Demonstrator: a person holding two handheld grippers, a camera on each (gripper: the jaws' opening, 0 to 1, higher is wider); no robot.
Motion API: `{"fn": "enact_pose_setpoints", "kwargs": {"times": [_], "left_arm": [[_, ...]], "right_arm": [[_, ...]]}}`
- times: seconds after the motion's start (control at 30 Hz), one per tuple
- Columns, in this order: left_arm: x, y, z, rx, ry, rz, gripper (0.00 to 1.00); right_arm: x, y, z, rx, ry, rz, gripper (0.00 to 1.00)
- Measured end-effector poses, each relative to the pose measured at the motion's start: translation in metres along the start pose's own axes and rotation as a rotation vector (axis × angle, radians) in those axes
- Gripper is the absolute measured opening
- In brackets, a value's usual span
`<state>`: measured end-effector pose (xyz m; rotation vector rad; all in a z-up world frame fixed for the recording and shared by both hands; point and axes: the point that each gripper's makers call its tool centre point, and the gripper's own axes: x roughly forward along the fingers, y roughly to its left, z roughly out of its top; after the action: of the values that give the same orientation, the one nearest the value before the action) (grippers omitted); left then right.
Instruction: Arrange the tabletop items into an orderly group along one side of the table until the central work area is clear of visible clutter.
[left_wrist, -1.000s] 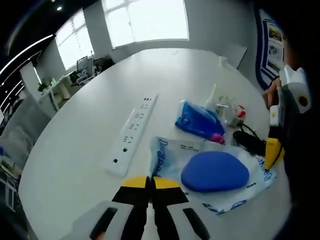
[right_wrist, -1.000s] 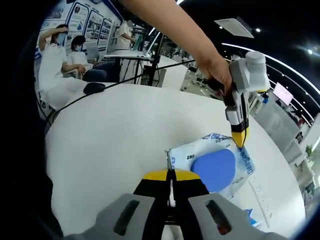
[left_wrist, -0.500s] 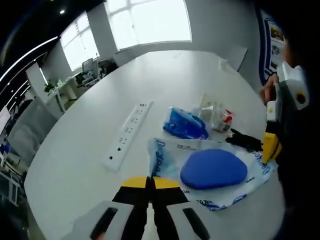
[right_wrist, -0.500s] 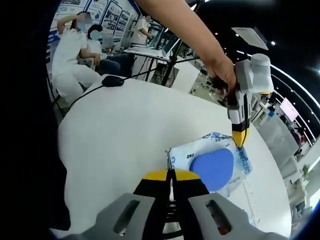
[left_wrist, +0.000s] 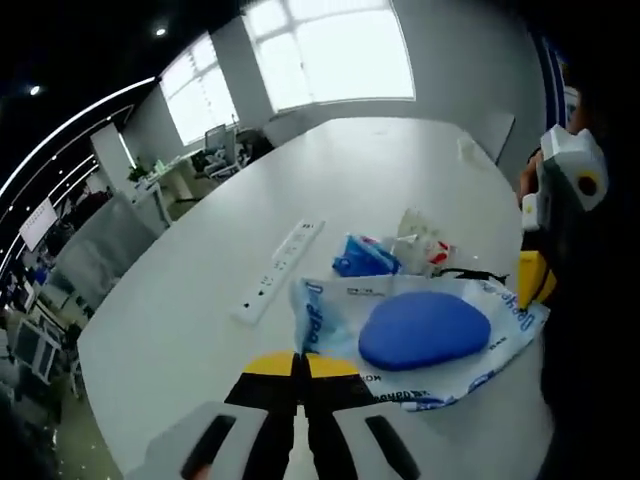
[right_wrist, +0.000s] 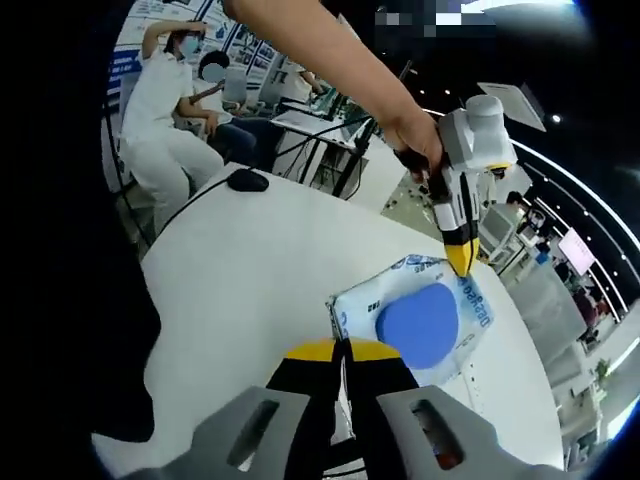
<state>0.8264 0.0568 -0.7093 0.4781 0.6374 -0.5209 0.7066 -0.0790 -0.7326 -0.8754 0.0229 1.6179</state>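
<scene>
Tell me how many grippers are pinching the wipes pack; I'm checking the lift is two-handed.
2. The left gripper is shut on the wipes pack's near corner; the right gripper is shut on the opposite edge.

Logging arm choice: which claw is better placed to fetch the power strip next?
Probably left. The left claw grips the wipes pack corner nearest the power strip; the right claw holds the far corner, across the pack.

On the white table (left_wrist: 180, 300) there is one white packet with a blue oval (left_wrist: 425, 330), just ahead of the left gripper's jaws. Beyond it lie one white power strip (left_wrist: 280, 272), one blue pouch (left_wrist: 362, 257) and one black cable (left_wrist: 470, 272). Two grippers are present: left gripper (left_wrist: 301, 367), right gripper (right_wrist: 342, 352). Two seated people (right_wrist: 180, 90) are far off.
</scene>
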Motion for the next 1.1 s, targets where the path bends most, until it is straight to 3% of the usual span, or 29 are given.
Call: {"fn": "enact_pose_setpoints", "kwargs": {"times": [0.4,0.63,0.73,1.1], "left_arm": [[-0.018,-0.046,-0.004,-0.078,-0.003,0.039,0.0],[-0.014,-0.095,-0.013,-0.151,-0.002,0.044,0.0],[-0.012,-0.115,-0.019,-0.175,0.006,0.045,0.0],[-0.001,-0.169,-0.032,-0.323,-0.025,0.083,0.0]], "right_arm": [[-0.047,0.029,-0.004,-0.032,-0.017,0.026,0.0],[-0.074,0.059,-0.028,-0.017,0.007,0.073,0.0],[-0.085,0.069,-0.043,0.043,0.014,0.081,0.0],[-0.107,0.096,-0.094,0.114,0.087,0.105,0.0]]}}
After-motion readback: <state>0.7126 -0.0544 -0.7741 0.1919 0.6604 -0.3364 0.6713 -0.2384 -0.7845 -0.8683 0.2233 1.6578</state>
